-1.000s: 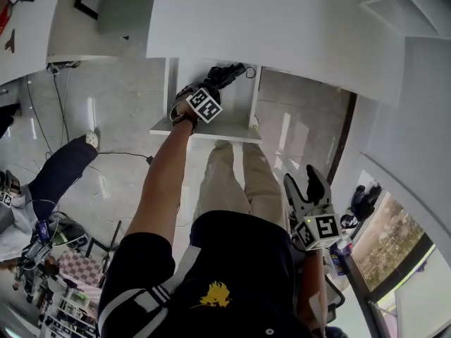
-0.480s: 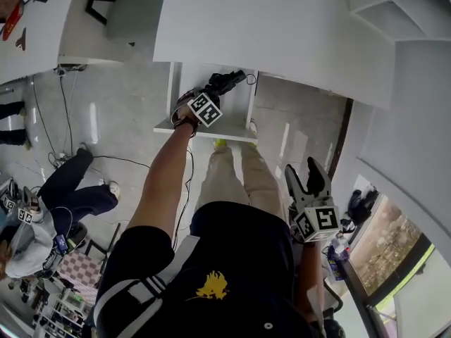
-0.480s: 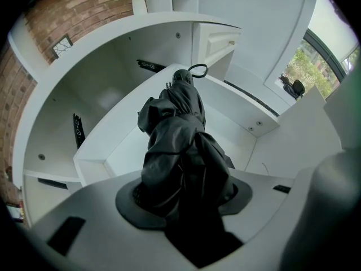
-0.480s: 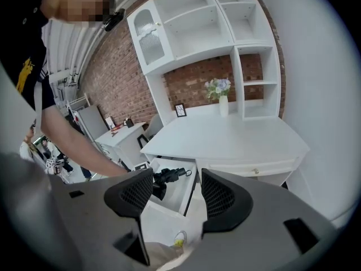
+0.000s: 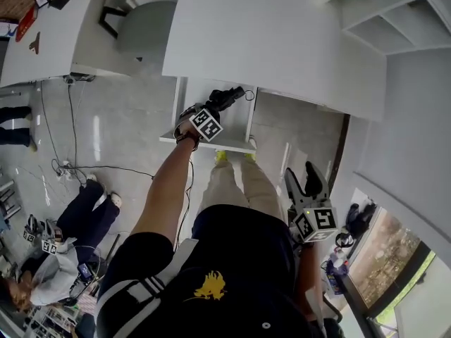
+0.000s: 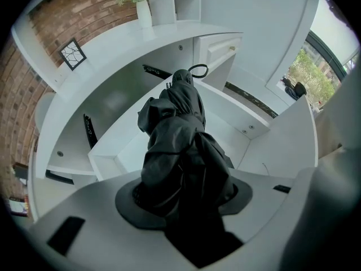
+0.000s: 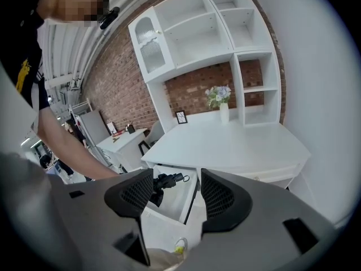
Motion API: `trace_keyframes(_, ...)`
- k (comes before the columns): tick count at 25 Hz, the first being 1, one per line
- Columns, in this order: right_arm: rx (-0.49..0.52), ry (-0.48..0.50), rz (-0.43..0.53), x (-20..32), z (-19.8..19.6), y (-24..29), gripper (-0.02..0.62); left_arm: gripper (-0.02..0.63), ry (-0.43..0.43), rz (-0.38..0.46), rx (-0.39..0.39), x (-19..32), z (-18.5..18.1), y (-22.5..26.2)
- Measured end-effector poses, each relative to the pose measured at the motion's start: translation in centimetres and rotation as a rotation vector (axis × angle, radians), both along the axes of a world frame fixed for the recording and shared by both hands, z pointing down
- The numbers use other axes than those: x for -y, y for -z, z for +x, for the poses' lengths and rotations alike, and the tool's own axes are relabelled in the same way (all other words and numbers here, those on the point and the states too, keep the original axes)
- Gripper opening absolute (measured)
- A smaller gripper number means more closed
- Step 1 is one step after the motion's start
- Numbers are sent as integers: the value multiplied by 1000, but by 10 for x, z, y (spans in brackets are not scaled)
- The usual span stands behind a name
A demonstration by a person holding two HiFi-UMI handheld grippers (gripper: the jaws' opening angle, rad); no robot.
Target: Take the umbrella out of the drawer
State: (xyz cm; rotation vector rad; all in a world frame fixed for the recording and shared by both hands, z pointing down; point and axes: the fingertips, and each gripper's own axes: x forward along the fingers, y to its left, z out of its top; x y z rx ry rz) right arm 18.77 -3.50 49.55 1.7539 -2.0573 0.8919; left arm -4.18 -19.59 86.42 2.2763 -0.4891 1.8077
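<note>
My left tool [image 6: 186, 199] is gripping the umbrella [image 6: 179, 131], a black folded one whose loose fabric is bunching up, with its cord loop sticking out at the far end. It is pointing down over the white drawer [image 6: 104, 154], which is standing pulled open under the worktop [image 5: 282, 41].

The left hand-held gripper [image 5: 213, 111] grips the umbrella [image 5: 230, 96] over the drawer [image 5: 211, 144] while the right hand-held gripper [image 5: 303, 178] gapes.
</note>
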Motion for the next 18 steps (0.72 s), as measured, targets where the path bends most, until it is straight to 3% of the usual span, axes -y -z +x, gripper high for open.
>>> trace_keyframes(13,-12,22,94,27,-10,32,287,222,30,4,-4,-2,-21,43)
trace_keyframes(18,-23,26,123,32,-11,41,287,224,-4,3,-26,-4,-25,54)
